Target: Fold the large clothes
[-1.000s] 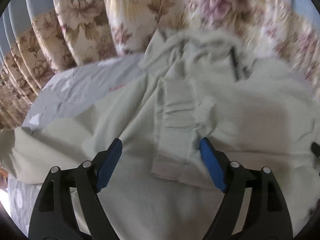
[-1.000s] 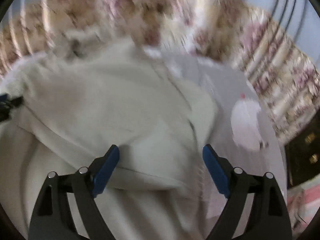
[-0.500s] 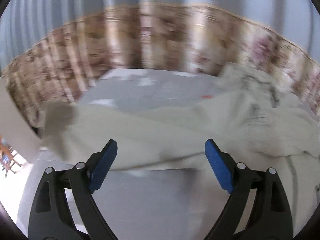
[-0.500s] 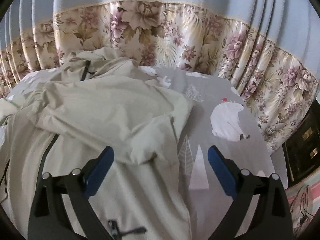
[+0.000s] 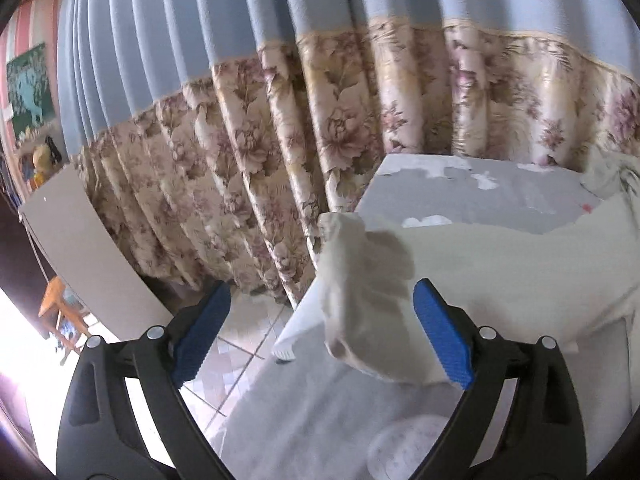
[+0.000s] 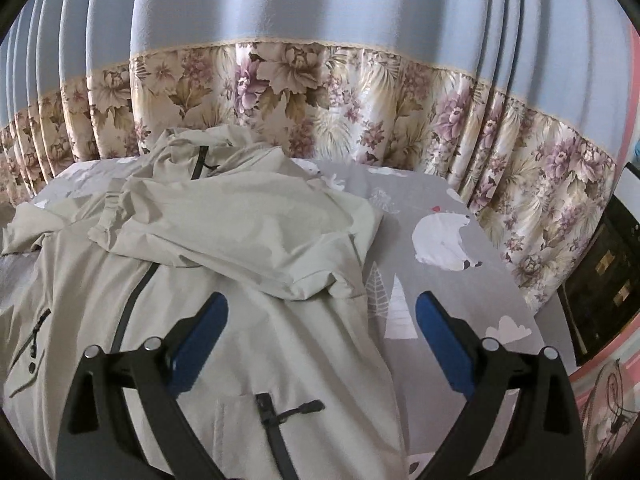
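**Left sleeve end lies just ahead of the left claw, at the bed's left edge**

The beige jacket lies spread on the grey bed, hood end toward the flowered curtain, hem nearest the grippers. One sleeve is already laid across the chest, its cuff toward the left. The other sleeve stretches out along the bed toward the left edge, and its cuff hangs at that edge, over the tiled floor.

The left gripper hovers right before that cuff. Its jaws have just been opening and now stand spread wide; the cuff sits nearer the right-hand blue pad, with no pad pressing on it. The sleeve's long axis runs from the cuff off to the right of that view, back to the jacket's body, so I judge the coming move to be a pinch on the cuff and a carry rightward across the chest.

The right gripper hangs released above the jacket's lower right front, its jaws also just opened wide, nothing between them. It is the farther hand from the loose cuff.
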